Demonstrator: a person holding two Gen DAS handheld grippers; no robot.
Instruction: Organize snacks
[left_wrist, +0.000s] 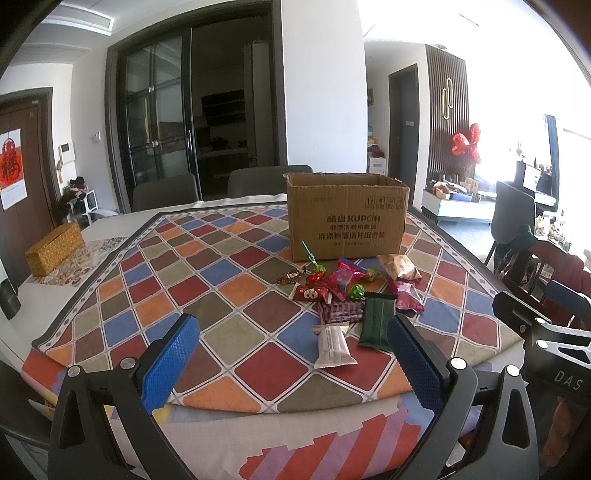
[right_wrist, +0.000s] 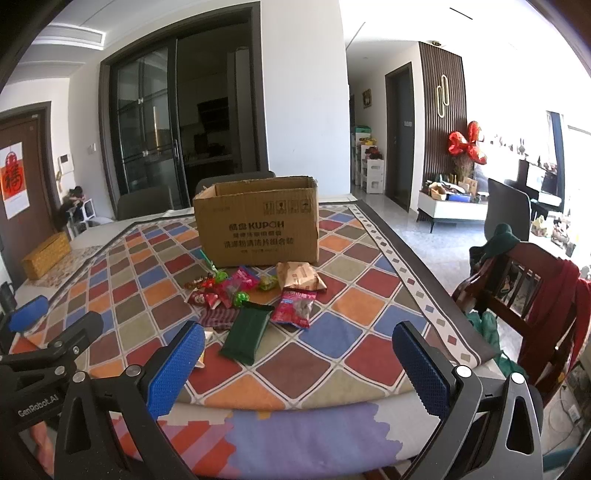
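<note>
The left gripper (left_wrist: 291, 354) hovered over the near edge of the table (left_wrist: 110, 295), jaws wide apart, holding nothing. The snacks (left_wrist: 343, 295) lay heaped just in front of the open box (left_wrist: 347, 218), none visibly inside it. The right gripper (right_wrist: 299, 354) likewise stood empty, jaws apart. Judged: sorting not yet begun. The next move calls for closing on a near packet, probably the white bar (left_wrist: 332, 347) or green pack (right_wrist: 247, 332).

Brown box (left_wrist: 347, 218) — green packet (right_wrist: 246, 332) — cloth (left_wrist: 229, 295) multicolour diamond check.
</note>
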